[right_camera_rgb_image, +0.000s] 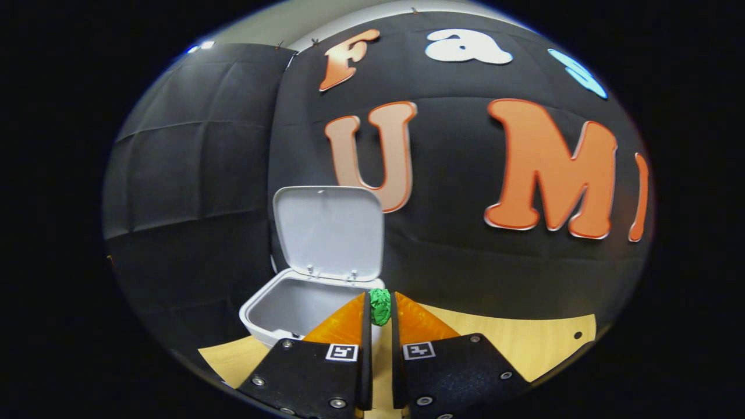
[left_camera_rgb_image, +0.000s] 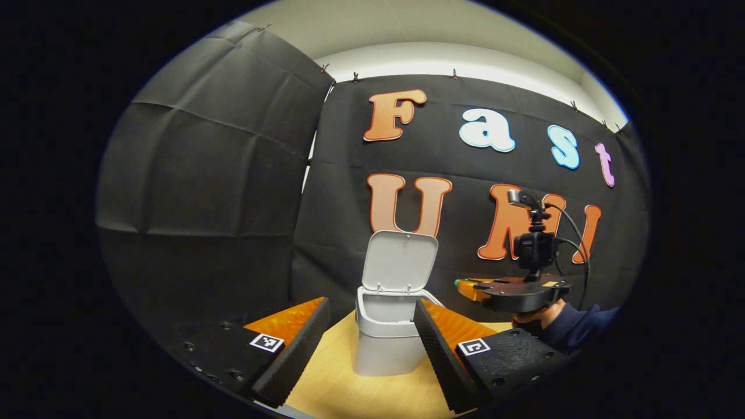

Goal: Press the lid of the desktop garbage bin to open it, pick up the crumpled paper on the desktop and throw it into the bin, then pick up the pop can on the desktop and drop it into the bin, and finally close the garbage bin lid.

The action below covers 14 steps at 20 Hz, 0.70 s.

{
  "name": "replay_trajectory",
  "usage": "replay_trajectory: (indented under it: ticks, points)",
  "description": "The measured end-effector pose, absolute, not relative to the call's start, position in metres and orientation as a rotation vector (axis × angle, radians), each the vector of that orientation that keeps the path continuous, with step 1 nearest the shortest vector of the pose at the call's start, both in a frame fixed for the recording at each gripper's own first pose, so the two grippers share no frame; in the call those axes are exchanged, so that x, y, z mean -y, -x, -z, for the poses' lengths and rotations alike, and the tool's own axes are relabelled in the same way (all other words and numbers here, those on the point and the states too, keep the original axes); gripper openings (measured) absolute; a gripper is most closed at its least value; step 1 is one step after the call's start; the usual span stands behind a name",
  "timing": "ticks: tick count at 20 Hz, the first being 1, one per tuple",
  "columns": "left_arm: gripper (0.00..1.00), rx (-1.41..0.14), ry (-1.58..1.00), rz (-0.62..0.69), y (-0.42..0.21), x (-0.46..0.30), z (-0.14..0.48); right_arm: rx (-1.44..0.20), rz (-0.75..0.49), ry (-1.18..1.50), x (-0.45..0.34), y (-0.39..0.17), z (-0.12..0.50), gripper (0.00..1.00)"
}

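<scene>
While the left gripper [left_camera_rgb_image: 371, 326] is holding its 2 fingers wide apart and empty, the bin [left_camera_rgb_image: 387, 337] is standing between them on the desktop [left_camera_rgb_image: 349, 390], lid [left_camera_rgb_image: 399, 260] up, with the right gripper [left_camera_rgb_image: 512, 291] hanging just right of it in a hand [left_camera_rgb_image: 538, 316]. In the right gripper view, the right gripper [right_camera_rgb_image: 380, 311] is pinching the green crumpled paper [right_camera_rgb_image: 380, 305] between its narrowed fingers, beside the open bin's [right_camera_rgb_image: 291, 308] rim.

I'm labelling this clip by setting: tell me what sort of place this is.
Likely a staged recording booth, not a home: black cloth wall hung on clips, a bare wooden table, and one white bin standing lid-up as a prop.
</scene>
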State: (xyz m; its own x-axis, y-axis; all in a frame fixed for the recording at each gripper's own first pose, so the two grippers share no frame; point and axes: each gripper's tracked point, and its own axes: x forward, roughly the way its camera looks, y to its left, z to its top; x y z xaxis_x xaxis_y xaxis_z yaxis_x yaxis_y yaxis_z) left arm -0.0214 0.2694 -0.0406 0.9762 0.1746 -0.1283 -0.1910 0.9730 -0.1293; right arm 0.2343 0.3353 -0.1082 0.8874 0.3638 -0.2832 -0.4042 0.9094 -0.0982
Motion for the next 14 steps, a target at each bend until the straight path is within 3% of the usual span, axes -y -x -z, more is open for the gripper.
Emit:
replay_trajectory:
  ticks: [6,9,11,14]
  points:
    - [0.93,-0.128,0.118,-0.232,0.028,-0.293,0.047,-0.333,-0.414,0.157,-0.377,-0.270,0.147,0.16]
    - [0.93,-0.149,0.123,-0.233,0.027,-0.294,0.056,-0.324,-0.439,0.147,-0.387,-0.269,0.151,0.41]
    - [0.93,-0.162,0.118,-0.224,0.024,-0.290,0.059,-0.308,-0.443,0.159,-0.386,-0.266,0.152,0.77]
    - [0.93,-0.160,0.106,-0.198,0.019,-0.282,0.064,-0.302,-0.429,0.118,-0.369,-0.256,0.147,0.94]
